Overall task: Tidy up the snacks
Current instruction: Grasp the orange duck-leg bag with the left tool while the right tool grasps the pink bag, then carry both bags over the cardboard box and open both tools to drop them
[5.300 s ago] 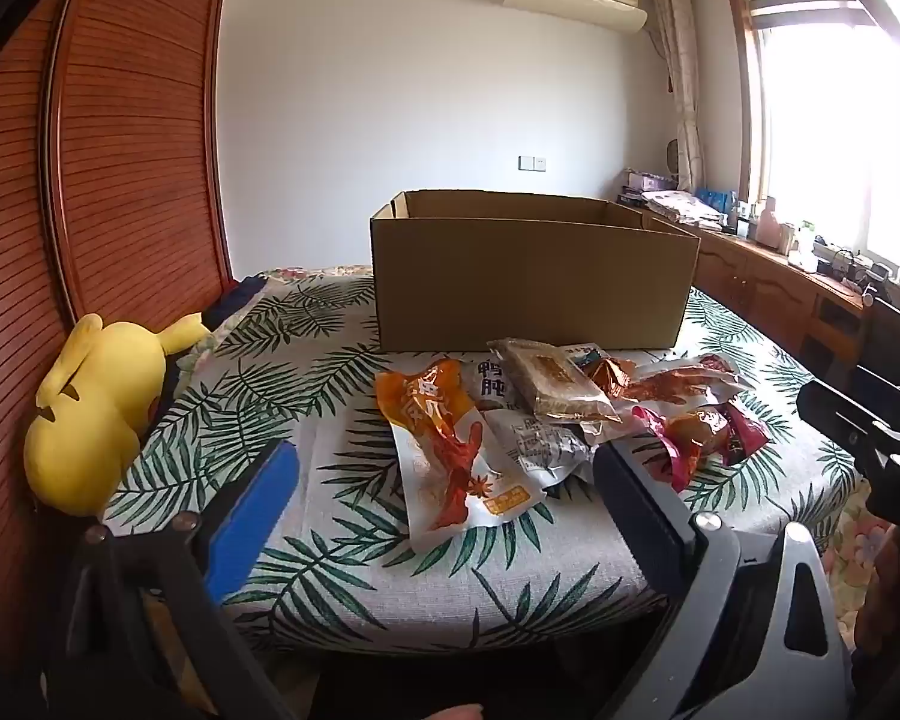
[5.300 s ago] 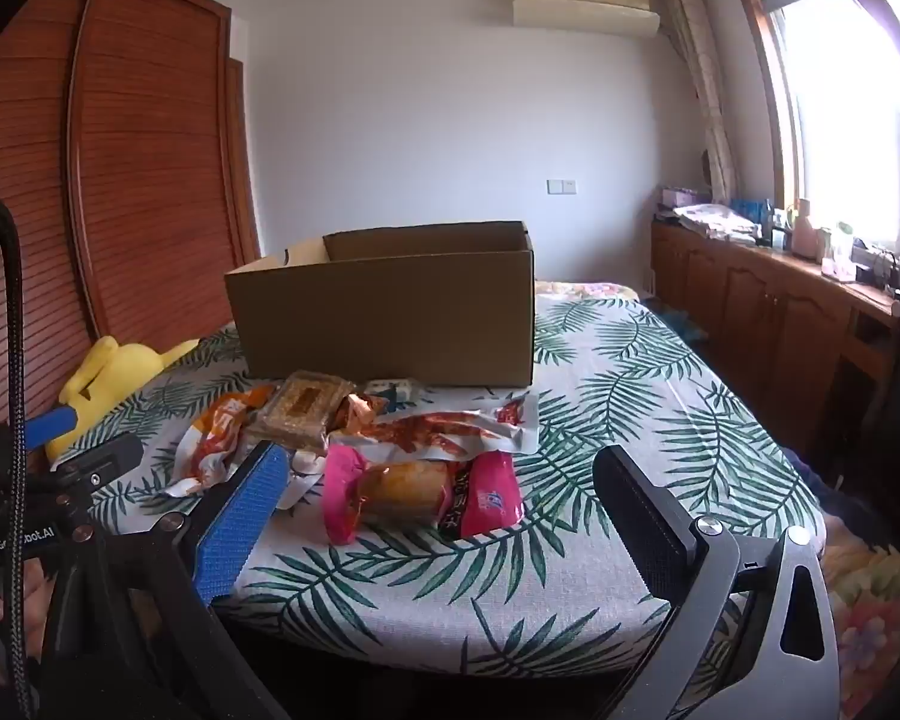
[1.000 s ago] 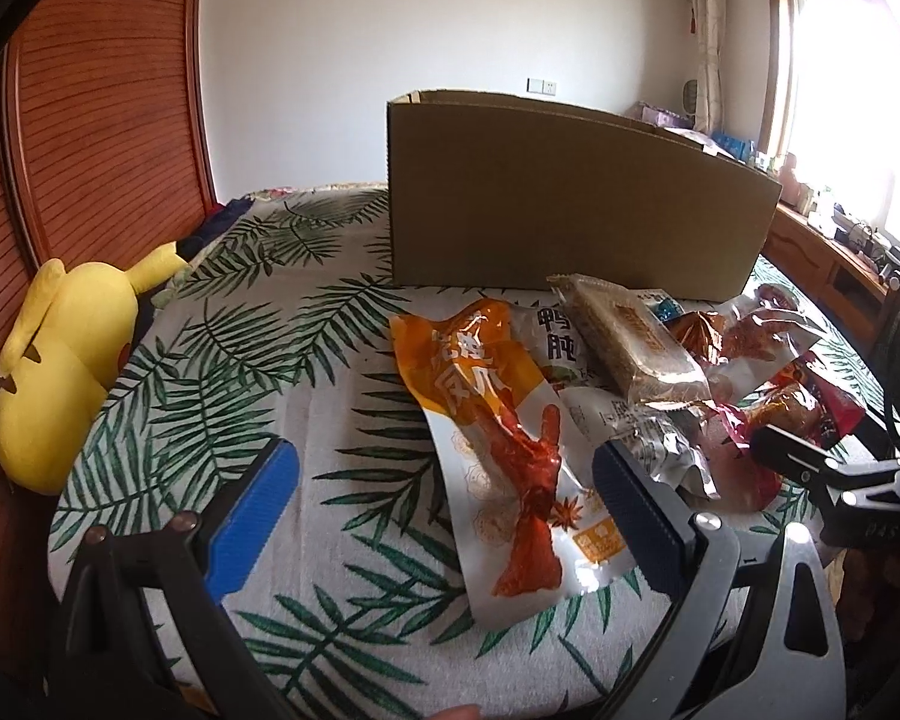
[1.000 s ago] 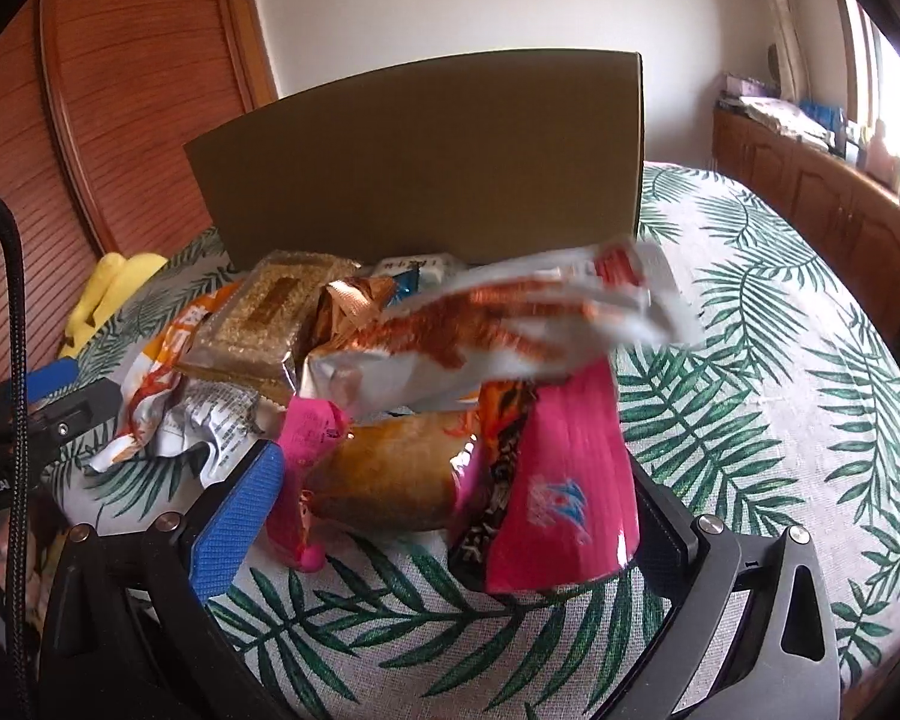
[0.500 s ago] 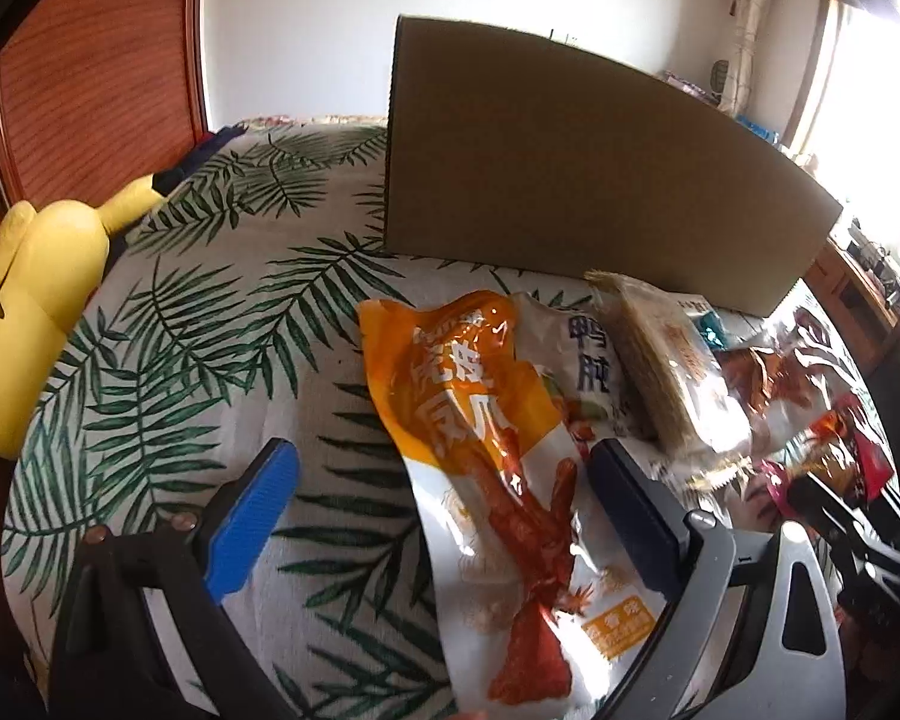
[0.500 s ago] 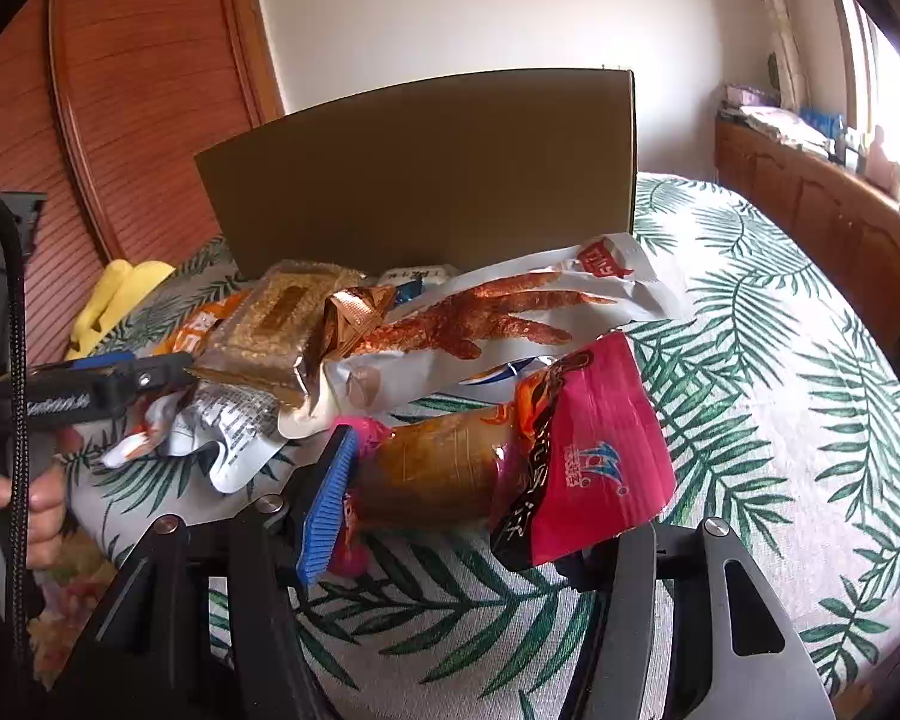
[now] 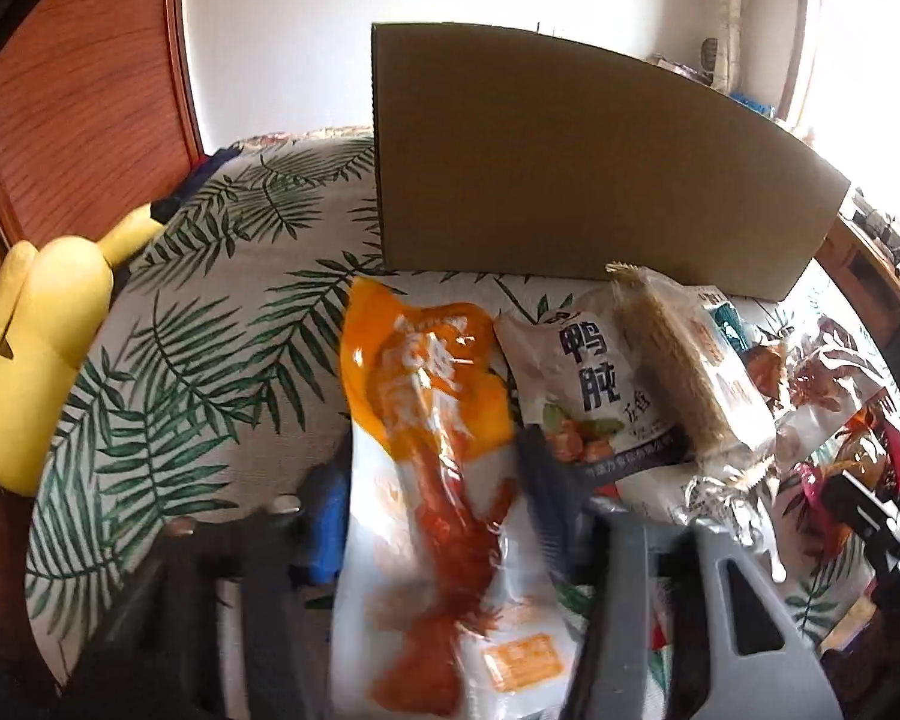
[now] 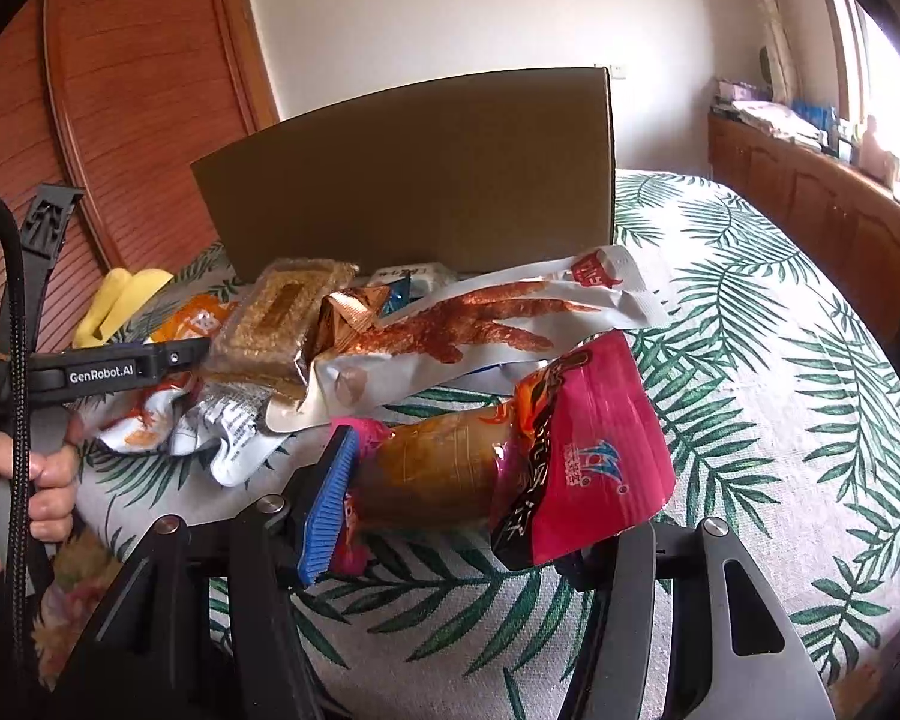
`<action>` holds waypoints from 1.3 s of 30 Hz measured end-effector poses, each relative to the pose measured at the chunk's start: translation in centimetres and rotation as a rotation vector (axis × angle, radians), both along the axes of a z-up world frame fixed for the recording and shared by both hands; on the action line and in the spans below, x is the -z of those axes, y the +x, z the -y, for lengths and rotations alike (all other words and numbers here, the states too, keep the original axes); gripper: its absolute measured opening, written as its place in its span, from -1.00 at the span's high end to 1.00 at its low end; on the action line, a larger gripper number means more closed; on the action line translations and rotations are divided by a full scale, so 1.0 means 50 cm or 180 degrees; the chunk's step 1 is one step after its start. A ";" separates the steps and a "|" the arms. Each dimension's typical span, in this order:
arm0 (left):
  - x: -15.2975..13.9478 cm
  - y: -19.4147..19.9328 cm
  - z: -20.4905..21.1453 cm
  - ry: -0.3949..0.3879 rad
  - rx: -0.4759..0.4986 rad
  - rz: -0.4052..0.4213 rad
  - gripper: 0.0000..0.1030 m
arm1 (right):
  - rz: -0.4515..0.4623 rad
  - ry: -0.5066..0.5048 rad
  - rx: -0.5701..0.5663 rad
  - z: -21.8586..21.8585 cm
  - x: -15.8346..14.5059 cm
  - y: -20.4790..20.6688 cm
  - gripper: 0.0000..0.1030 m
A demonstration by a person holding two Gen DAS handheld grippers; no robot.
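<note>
Both hand-held grippers have just closed in: left hand-held gripper (image 7: 432, 498) pinching the orange packet (image 7: 432, 432), right hand-held gripper (image 8: 450, 516) clamping the pink packet (image 8: 510, 456). Cardboard box (image 8: 420, 180) stands just beyond the snack pile (image 8: 306, 336) on the bed (image 8: 750, 360).

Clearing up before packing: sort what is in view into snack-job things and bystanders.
Job:
- orange-and-white chicken-foot snack packet
- pink-ended clear packet of brown meat
- white duck-gizzard pouch
- clear-wrapped grain bar
- brown cardboard box

Lying about:
- yellow plush toy
- wooden sideboard under the window
</note>
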State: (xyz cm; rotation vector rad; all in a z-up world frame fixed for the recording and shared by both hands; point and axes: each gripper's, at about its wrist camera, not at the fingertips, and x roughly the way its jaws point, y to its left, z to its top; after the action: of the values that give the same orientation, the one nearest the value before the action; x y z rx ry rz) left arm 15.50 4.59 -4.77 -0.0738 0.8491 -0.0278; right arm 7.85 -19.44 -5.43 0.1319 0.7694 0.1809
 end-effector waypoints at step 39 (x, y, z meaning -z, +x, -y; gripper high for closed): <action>-0.173 -0.107 0.041 -0.0402 0.0491 0.0653 0.17 | 0.0377 -0.0176 -0.0106 0.001 -0.083 -0.027 -0.11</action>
State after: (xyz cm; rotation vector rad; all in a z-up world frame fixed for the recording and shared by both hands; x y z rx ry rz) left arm 10.14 2.52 3.89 -0.1218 0.6459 -0.2304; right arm 6.51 -19.49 -1.29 0.0555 0.6582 0.1972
